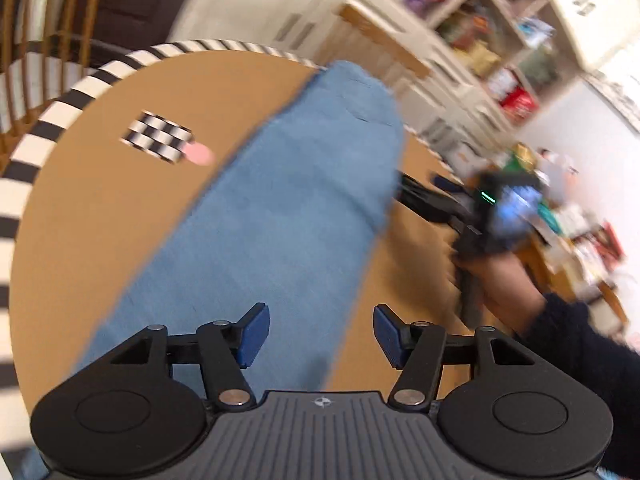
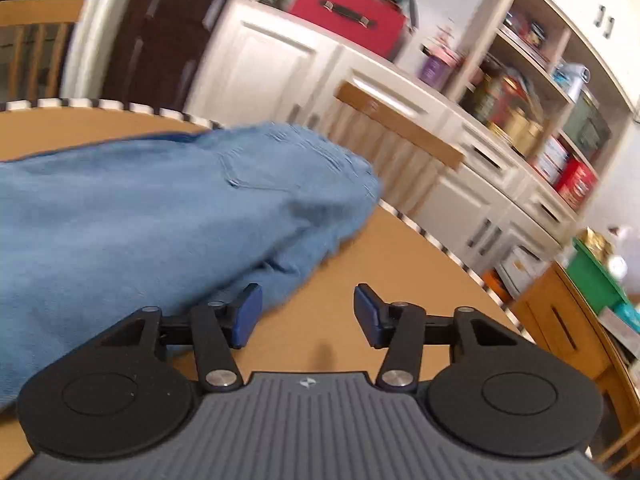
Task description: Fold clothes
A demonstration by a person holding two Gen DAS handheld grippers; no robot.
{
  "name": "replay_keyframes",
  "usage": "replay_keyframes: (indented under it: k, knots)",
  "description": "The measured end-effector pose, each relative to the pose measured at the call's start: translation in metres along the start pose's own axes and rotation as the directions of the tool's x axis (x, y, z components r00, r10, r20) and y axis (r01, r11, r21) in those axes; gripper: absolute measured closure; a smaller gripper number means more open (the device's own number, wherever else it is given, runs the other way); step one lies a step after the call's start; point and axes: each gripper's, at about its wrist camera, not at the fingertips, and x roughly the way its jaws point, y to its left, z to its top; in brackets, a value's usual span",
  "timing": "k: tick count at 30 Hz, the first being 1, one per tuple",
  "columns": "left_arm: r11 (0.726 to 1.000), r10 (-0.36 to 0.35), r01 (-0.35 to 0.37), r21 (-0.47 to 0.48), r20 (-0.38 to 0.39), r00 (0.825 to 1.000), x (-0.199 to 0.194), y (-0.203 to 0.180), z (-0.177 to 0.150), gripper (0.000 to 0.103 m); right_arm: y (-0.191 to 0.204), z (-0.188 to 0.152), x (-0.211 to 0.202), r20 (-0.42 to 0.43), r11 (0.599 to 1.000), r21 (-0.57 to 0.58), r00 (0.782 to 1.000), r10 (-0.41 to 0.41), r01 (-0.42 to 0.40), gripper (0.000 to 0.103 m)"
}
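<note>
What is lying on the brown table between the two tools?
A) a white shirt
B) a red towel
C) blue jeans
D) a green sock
C: blue jeans, with a stitched back pocket showing, lie across the brown table; both tools' jaws stand apart with nothing gripped.

Jeans (image 2: 160,208) lie on the table (image 2: 400,264), cabinets (image 2: 280,64) behind it.

The left gripper (image 1: 321,334) points obliquely downward, jaws parted with nothing between them. The right gripper (image 2: 308,316) matches it (blue pads apart, empty), gripped by a dark-sleeved hand (image 1: 500,280).
</note>
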Motion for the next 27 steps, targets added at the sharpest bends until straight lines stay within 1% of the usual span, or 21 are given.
replay_keyframes:
  k: [2, 4, 5, 7, 9, 10, 11, 13, 14, 15, 17, 18, 20, 21, 22, 23, 24, 25, 26, 27]
  knots:
    - [0.999, 0.014, -0.014, 0.035, 0.009, 1.000, 0.016, 0.000, 0.010, 0.044, -0.007, -0.002, 0.001, 0.017, 0.995, 0.065, 0.997, 0.070, -0.071, 0.050]
    - [0.996, 0.035, -0.035, 0.084, -0.004, 0.999, 0.029, -0.005, 0.013, 0.044, -0.003, 0.000, -0.002, 0.061, 0.993, 0.033, 0.991, 0.115, -0.117, 0.050]
    - [0.994, 0.053, -0.051, 0.095, -0.015, 0.998, 0.036, -0.006, 0.015, 0.043, 0.002, 0.002, -0.001, 0.066, 0.993, -0.003, 0.991, 0.119, -0.119, 0.050]
    - [0.995, 0.062, -0.061, 0.078, -0.011, 0.998, 0.033, -0.012, 0.014, 0.042, 0.007, 0.006, 0.005, 0.064, 0.991, -0.043, 0.989, 0.130, -0.128, 0.049]
    - [0.995, 0.071, -0.069, 0.069, -0.028, 0.997, 0.035, -0.010, 0.016, 0.043, 0.002, 0.013, 0.007, 0.063, 0.986, -0.009, 0.984, 0.168, -0.168, 0.049]
    - [0.995, 0.076, -0.074, 0.064, -0.036, 0.996, 0.036, -0.009, 0.018, 0.044, -0.002, 0.017, 0.006, 0.049, 0.976, 0.015, 0.975, 0.218, -0.219, 0.049]
    - [0.996, 0.077, -0.075, 0.052, -0.043, 0.996, 0.044, -0.007, 0.022, 0.044, -0.002, 0.018, 0.006, 0.018, 0.963, 0.015, 0.963, 0.269, -0.269, 0.049]
    - [0.997, 0.075, -0.073, 0.031, -0.054, 0.996, 0.048, -0.004, 0.026, 0.044, 0.013, 0.014, 0.007, -0.056, 0.969, -0.111, 0.975, 0.214, -0.219, 0.045]
    - [0.997, 0.073, -0.071, 0.028, -0.060, 0.996, 0.050, -0.003, 0.028, 0.044, 0.019, 0.009, 0.006, -0.031, 0.976, -0.157, 0.988, 0.151, -0.154, 0.042]
    - [0.997, 0.071, -0.069, 0.029, -0.064, 0.995, 0.051, -0.002, 0.029, 0.044, 0.023, 0.005, 0.005, -0.006, 0.977, -0.191, 0.995, 0.095, -0.094, 0.028]
    - [0.997, 0.067, -0.065, 0.031, -0.062, 0.996, 0.052, -0.001, 0.030, 0.044, 0.028, 0.005, 0.015, 0.008, 0.986, -0.162, 0.999, 0.048, -0.047, 0.027]
    - [0.997, 0.066, -0.064, 0.033, -0.062, 0.996, 0.054, 0.000, 0.031, 0.044, 0.033, 0.008, 0.022, 0.022, 0.986, -0.164, 0.999, 0.043, -0.039, 0.028]
    - [0.997, 0.070, -0.068, 0.038, -0.064, 0.995, 0.055, 0.000, 0.032, 0.044, 0.044, 0.015, 0.035, 0.053, 0.984, -0.176, 0.998, 0.032, -0.023, 0.038]
    - [0.997, 0.073, -0.071, 0.038, -0.068, 0.995, 0.057, 0.000, 0.034, 0.044, 0.051, 0.017, 0.041, 0.070, 0.977, -0.212, 0.997, 0.021, -0.006, 0.039]
    - [0.997, 0.076, -0.074, 0.037, -0.071, 0.995, 0.057, 0.000, 0.035, 0.044, 0.056, 0.020, 0.046, 0.082, 0.971, -0.240, 0.997, 0.010, 0.010, 0.038]
    - [0.997, 0.078, -0.076, 0.035, -0.075, 0.994, 0.057, 0.000, 0.036, 0.044, 0.054, 0.024, 0.051, 0.071, 0.971, -0.236, 0.997, -0.006, 0.022, 0.034]
    - [0.996, 0.080, -0.077, 0.036, -0.079, 0.994, 0.057, 0.001, 0.036, 0.044, 0.050, 0.028, 0.056, 0.056, 0.973, -0.229, 0.998, -0.027, 0.039, 0.023]
    - [0.996, 0.080, -0.076, 0.045, -0.084, 0.993, 0.057, 0.001, 0.037, 0.044, 0.043, 0.028, 0.060, 0.032, 0.973, -0.216, 0.997, -0.076, 0.081, 0.026]
    - [0.996, 0.080, -0.075, 0.053, -0.088, 0.993, 0.058, 0.001, 0.038, 0.045, 0.034, 0.024, 0.061, 0.031, 0.967, -0.225, 0.993, -0.117, 0.121, 0.026]
    - [0.996, 0.079, -0.074, 0.057, -0.089, 0.993, 0.058, 0.001, 0.038, 0.045, 0.023, 0.017, 0.059, 0.042, 0.965, -0.228, 0.992, -0.121, 0.127, 0.024]
